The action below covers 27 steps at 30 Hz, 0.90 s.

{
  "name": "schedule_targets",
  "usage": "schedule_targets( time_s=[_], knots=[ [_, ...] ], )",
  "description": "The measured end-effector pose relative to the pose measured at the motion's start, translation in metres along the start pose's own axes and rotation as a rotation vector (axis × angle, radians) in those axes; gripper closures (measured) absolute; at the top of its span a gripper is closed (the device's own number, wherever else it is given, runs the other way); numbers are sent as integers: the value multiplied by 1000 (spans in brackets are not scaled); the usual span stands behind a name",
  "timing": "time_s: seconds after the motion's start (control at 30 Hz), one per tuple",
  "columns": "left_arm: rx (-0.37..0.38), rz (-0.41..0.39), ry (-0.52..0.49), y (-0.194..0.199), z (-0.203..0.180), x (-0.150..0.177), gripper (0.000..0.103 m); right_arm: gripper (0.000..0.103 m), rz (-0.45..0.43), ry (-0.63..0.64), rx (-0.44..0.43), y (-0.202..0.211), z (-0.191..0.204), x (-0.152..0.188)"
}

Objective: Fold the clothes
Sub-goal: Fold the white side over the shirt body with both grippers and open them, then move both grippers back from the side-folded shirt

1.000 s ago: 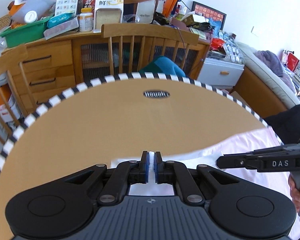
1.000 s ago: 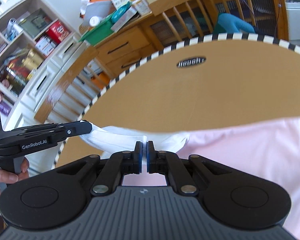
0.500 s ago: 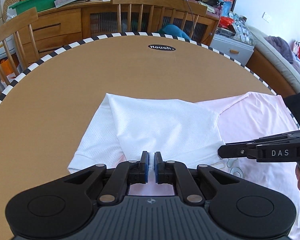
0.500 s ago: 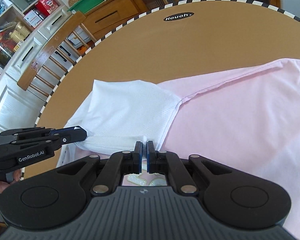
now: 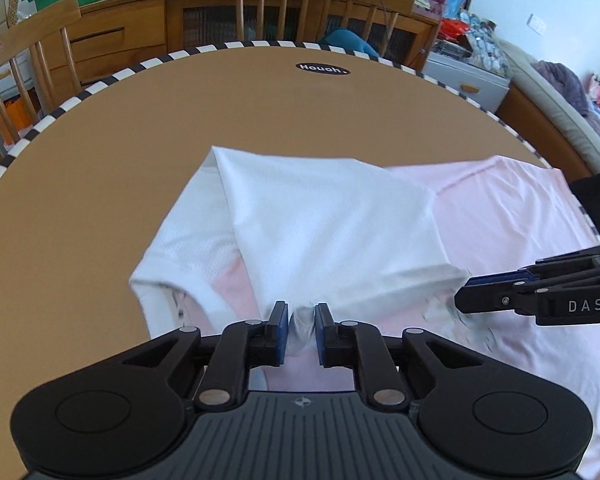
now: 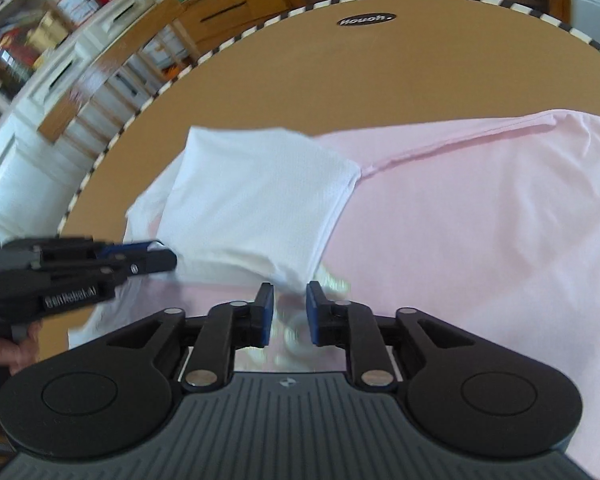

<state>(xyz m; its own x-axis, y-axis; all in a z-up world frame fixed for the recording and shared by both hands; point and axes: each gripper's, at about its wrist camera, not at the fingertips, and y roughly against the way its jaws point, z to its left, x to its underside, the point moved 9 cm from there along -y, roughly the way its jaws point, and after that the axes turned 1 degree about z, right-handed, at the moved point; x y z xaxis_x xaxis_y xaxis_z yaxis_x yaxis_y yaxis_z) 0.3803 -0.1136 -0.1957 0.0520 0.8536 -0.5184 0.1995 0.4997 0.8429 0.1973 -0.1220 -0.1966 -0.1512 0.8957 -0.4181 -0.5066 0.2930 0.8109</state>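
The shirt [image 5: 512, 216] lies flat on the near right part of the round table [image 5: 140, 128], pink in the body, with its white sleeve [image 5: 320, 236] folded in over the left side. The fold's near edge sits just ahead of both grippers.

The left gripper [image 5: 302, 326] has just been opening; its jaws stand slightly spread, with a nub of white hem between the pads that they no longer seem to press. The right gripper [image 6: 288, 312] has also just been opening, its jaws a little apart over the sleeve's near corner; blur hides whether cloth touches either pad.

Risks, as I judge them:
- The gaps are narrow. If either gripper pulls away before the jaws widen, the cloth may snag on a pad and drag the sleeve back off the body.
- The sleeve's near edge looks puffed, not pressed flat, so it may spring open once let go.
- The white flap under the sleeve at far left lies bunched and close to the table's left edge; a tug toward that side could skew the fold.
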Motion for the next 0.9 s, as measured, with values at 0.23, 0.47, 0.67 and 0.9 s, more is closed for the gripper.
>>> schedule_targets(
  time_s=[0.23,0.47,0.67,0.9],
  knots=[
    [-1,-128,20,30,0,-26,82,83,-148,-69,-19,17,-2,-33],
    [-39,-10,-15,-14,-23,-3,82,87,-86,-7,3,-20,16,-23],
    [-59,-14,17,-14,-22,0,83,86,-96,-38,-3,-14,15,-20],
    [-82,-20,-12,-11,-26,7,82,85,-103,-11,35,-9,16,-10]
  ],
)
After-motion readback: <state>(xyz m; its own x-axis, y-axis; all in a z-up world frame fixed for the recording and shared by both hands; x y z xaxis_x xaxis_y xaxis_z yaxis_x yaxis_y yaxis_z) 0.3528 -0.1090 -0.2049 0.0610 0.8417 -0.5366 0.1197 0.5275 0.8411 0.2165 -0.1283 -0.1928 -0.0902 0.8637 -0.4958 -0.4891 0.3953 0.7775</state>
